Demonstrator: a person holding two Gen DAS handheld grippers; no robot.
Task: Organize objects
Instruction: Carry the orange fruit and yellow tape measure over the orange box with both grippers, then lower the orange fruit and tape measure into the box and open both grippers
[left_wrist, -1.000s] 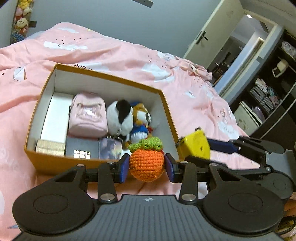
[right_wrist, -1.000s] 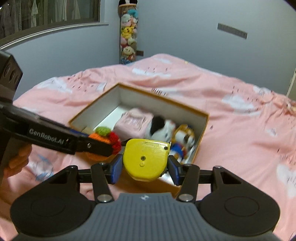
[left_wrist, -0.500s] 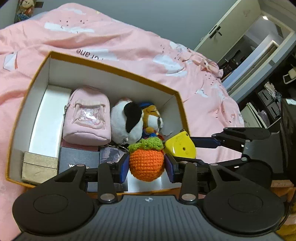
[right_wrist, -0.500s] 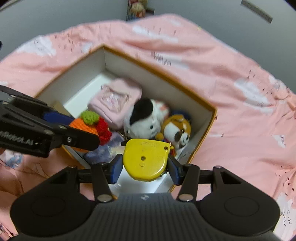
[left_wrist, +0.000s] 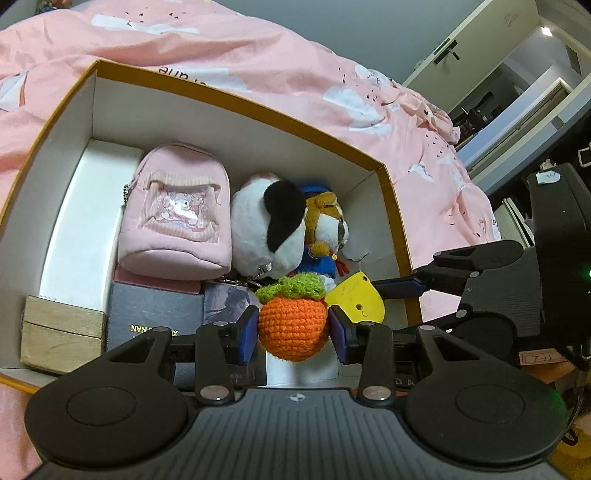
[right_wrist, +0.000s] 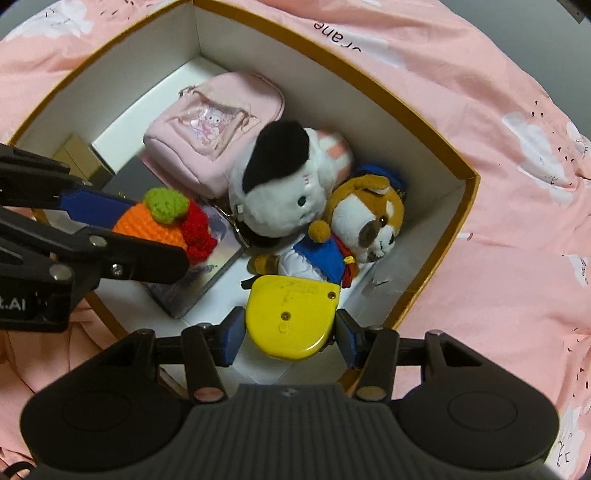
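crocheted orange (left_wrist: 293, 328) and yellow tape measure (right_wrist: 291, 318) gripped above box (right_wrist: 436, 258)

Crocheted orange (left_wrist: 292, 328), yellow tape measure (right_wrist: 291, 319) held over box (right_wrist: 436, 242).

My left gripper (left_wrist: 292, 329) & right gripper (right_wrist: 290, 330) both point down, side by side, each w/ its two blue pads squeezed tight on sth small.

i'm looking at a home bedroom: a bed under a pink cloud-print duvet (left_wrist: 295, 70), a white door (left_wrist: 476, 40), and a wardrobe (left_wrist: 576, 122) beyond.
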